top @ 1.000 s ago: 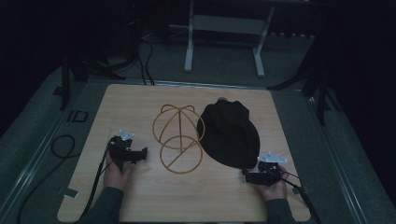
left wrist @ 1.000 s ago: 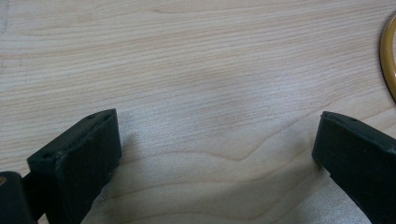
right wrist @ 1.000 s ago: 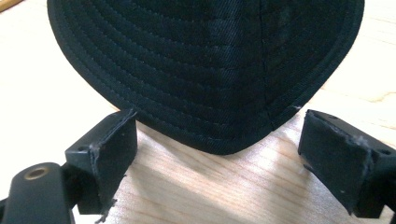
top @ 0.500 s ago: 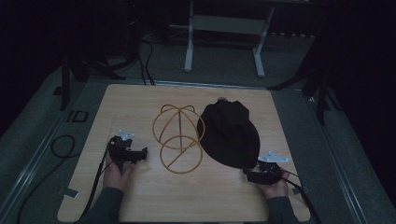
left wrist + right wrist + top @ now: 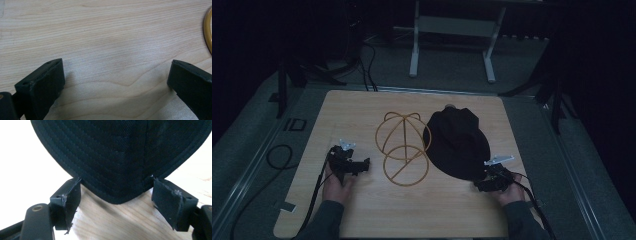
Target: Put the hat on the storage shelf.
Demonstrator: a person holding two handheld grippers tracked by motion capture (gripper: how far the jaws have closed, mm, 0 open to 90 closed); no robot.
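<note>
Wooden counter (image 5: 362, 107) seen from above. Centre: gold wire hat frame (image 5: 401, 148); right of centre: black cap (image 5: 457, 142). Lower right, right hand-held gripper (image 5: 116, 192), jaws wide apart, brim tip between them, ungripped. Lower left, left hand-held gripper (image 5: 116, 75) wide open, empty, over bare wood.

black cap brim (image 5: 117, 157), between spread jaws

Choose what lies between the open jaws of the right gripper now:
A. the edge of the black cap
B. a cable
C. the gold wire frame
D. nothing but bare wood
A: in the right gripper view the black cap has its rounded edge reaching between the two spread jaws of the right gripper, not yet clamped.
</note>
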